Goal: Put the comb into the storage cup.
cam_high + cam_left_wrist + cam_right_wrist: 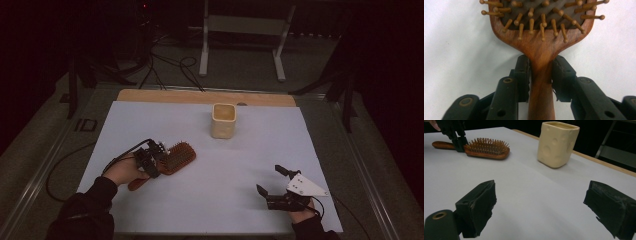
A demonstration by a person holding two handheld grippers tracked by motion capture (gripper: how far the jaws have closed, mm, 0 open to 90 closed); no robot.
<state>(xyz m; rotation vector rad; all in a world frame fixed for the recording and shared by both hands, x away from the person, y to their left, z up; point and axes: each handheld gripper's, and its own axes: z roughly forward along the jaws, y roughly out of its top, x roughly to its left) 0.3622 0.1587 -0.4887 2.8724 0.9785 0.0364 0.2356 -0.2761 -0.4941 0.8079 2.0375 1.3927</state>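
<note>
- brush (pixel 176 156): brown wood, oval head, peg bristles up, flat near the counter (pixel 240 150) left edge.
- left hand-held gripper (pixel 541 75) clamps its handle.
- right hand-held gripper (pixel 540 210) gapes, unladen.

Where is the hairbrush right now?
In the high view, the wooden hairbrush lies bristles-up on the table's left side, its handle between the left gripper jaws, left of the cream cup.

One wooden hairbrush (pixel 172 158), one cream cup (pixel 223 120) and two claws, left (pixel 159 159) and right (pixel 268 179).
</note>
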